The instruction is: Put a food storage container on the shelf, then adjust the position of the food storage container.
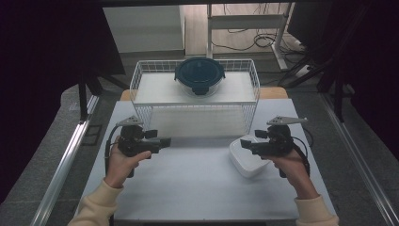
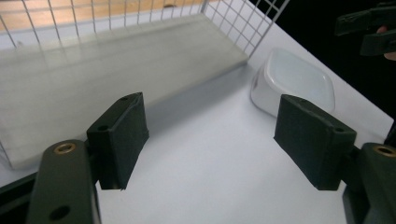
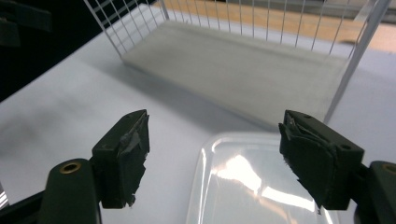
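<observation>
Hovering Over a White Table, Both Jaws Parted

Facing each other above the table (image 1: 197, 188), the two tools hang clear of its pale, matte top. The left hand-held gripper (image 1: 165, 142) has its jaws spread with nothing between them; in the left gripper view only bare table shows between the pads. The right hand-held gripper (image 1: 244, 143) hovers directly over the white plastic container (image 1: 247, 162), jaws apart and gripping nothing; the right gripper view shows the container's glossy surface (image 3: 252, 182) below and between the pads, untouched. That container sits on the table's right side, just in front of the wire basket (image 1: 141, 89). The basket, white and open-topped, stands at the far edge and holds a round glass container with a dark blue lid (image 1: 200, 75) on a pale board (image 1: 155, 89). Beyond the table lie grey carpet, a white desk frame (image 1: 244, 21) with trailing cables (image 1: 263, 40), and black drapes (image 1: 42, 56) on both sides.
</observation>
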A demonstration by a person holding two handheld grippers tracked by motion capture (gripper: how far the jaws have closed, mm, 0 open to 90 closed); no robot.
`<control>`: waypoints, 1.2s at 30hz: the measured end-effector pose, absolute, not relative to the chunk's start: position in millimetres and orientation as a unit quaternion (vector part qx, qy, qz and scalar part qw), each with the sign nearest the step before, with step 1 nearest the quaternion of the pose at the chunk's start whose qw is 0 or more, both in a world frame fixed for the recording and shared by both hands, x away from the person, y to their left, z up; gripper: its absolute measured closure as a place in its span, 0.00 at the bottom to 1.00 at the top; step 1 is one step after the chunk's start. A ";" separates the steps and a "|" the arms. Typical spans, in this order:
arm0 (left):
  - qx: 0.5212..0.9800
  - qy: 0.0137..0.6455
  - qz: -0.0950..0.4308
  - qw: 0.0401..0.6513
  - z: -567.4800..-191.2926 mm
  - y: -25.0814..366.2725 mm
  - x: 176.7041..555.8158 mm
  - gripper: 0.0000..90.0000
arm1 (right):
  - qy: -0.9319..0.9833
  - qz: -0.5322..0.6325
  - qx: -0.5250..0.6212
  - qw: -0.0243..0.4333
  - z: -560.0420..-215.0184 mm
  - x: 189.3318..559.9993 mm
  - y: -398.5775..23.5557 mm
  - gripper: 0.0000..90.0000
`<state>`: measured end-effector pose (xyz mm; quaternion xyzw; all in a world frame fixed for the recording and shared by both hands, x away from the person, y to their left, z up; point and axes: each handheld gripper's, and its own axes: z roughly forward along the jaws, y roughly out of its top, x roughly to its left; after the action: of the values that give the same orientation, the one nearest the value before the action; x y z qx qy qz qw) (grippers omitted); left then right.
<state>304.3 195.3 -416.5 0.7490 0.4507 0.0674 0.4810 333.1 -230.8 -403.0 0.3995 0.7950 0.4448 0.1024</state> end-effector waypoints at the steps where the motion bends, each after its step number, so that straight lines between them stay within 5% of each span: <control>1: 0.750 0.450 0.066 0.479 -417.6 195.3 304.1 0.27 | 0.796 0.442 0.401 0.102 -405.4 332.5 -231.6 0.27; 22: 0.755 0.468 0.062 0.455 -437.1 196.3 299.2 0.28 | 0.802 0.417 0.415 0.100 -421.5 332.7 -233.9 0.29; 36: 0.765 0.469 0.050 0.439 -449.1 192.2 304.8 0.27 | 0.782 0.398 0.463 0.125 -416.9 353.3 -264.8 0.45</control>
<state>304.8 192.2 -449.1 0.7647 0.4694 0.0504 0.4386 353.3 -264.8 -416.9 0.4627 0.7821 0.3983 0.1246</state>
